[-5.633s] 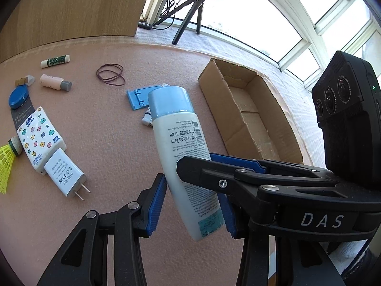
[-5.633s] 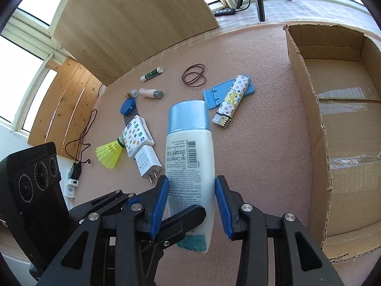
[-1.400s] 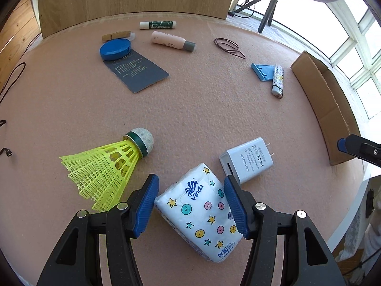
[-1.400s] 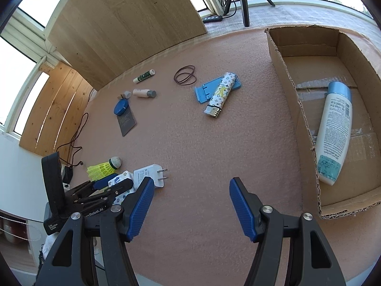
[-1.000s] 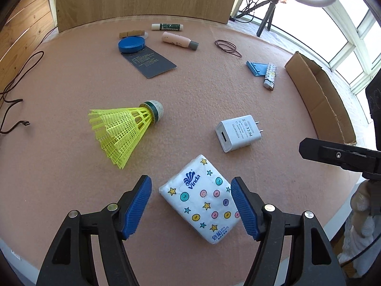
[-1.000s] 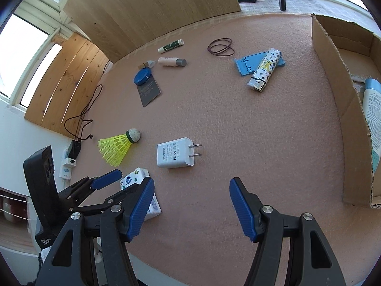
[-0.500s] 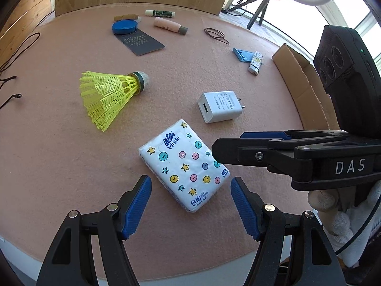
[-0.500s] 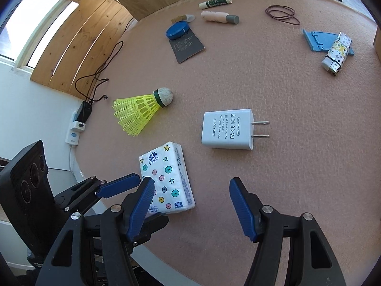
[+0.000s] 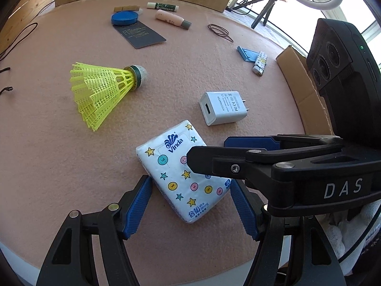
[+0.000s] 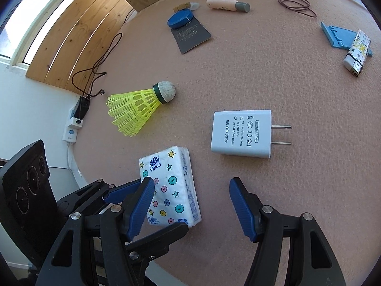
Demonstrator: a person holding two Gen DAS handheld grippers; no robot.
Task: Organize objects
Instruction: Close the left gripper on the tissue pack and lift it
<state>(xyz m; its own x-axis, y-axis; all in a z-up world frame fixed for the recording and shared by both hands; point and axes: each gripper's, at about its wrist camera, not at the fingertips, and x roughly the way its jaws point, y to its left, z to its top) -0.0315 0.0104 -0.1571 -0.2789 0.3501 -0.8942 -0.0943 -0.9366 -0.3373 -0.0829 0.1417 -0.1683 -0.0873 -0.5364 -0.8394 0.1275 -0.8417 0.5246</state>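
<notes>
1. The tissue pack lies flat on the pink table near its front edge, long axis running from 11 to 5 o'clock in the left wrist view.
2. The left gripper straddles its near end, pads spread and not pressing.
3. The right gripper hangs spread and empty beside it, so the left is nearer.

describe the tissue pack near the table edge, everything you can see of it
The tissue pack is a soft white plastic-wrapped packet printed with coloured stars, dots and a blue Vinda logo. It lies flat on the pink felt, skewed, between the left gripper's open blue pads, with one right gripper finger crossing above it.
</notes>
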